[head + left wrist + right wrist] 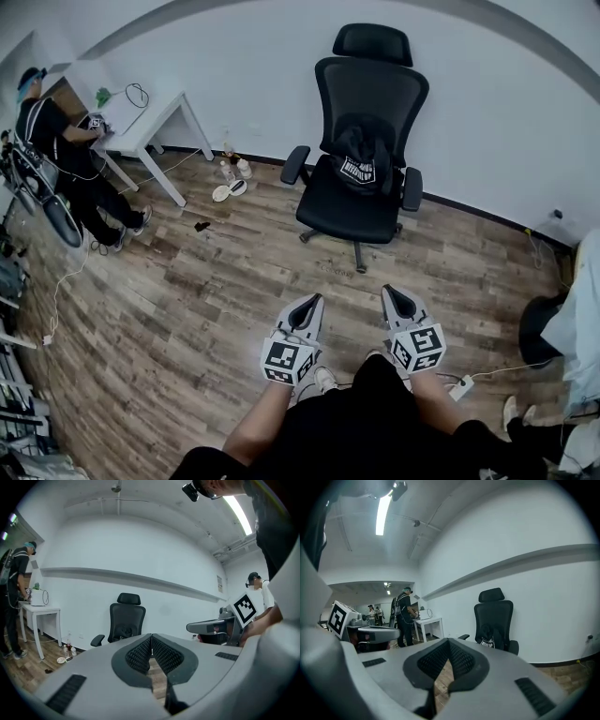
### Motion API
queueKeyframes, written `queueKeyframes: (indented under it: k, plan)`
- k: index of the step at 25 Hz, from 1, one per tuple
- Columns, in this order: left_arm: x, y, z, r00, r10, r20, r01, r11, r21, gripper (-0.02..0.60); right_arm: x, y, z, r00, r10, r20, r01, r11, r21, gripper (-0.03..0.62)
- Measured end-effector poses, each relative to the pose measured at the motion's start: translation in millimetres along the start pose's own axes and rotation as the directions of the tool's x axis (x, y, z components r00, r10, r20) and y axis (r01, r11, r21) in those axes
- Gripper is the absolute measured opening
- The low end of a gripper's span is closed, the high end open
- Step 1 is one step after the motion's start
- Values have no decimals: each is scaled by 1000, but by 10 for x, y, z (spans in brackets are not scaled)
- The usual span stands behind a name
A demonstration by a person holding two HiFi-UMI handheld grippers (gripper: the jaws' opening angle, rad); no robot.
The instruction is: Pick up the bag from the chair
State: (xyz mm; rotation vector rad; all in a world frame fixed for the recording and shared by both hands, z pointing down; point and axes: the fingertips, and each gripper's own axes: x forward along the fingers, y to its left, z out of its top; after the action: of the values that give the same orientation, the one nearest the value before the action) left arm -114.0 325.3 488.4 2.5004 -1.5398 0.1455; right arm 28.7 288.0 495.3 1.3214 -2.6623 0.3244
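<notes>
Low in the head view, left gripper: jaws pressed together, nothing between them. Ahead and well apart from it, a black bag with a band of white lettering sits slumped on the seat of the black office chair, leaning against the backrest. Right gripper: jaws likewise closed tip to tip, empty, pointing toward the chair.

White walls crossed by a grey band meet a wood-plank floor, a white worktop stands by the far left wall, and a tube light glows overhead.
</notes>
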Motion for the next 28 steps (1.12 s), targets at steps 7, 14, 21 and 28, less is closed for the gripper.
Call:
queueKeyframes:
  k: [7, 14, 21, 28]
  plan:
    - [449, 271, 102, 1000, -3, -12, 3, 1000, -8, 21, 343, -375, 25, 1000, -23, -4, 23, 1000, 8, 20]
    - [1256, 412, 322, 999, -21, -30, 22, 999, 30, 21, 832, -1055, 241, 1000, -23, 14, 23, 999, 28, 20]
    - [1875, 536, 561, 999, 3, -38, -2, 1000, 31, 21, 1256, -1554, 467, 999, -15, 36, 16, 999, -42, 20]
    - [2143, 697, 554, 996, 29, -79, -28, 999, 17, 21, 1564, -1731, 539, 999, 17, 42, -15, 999, -47, 20]
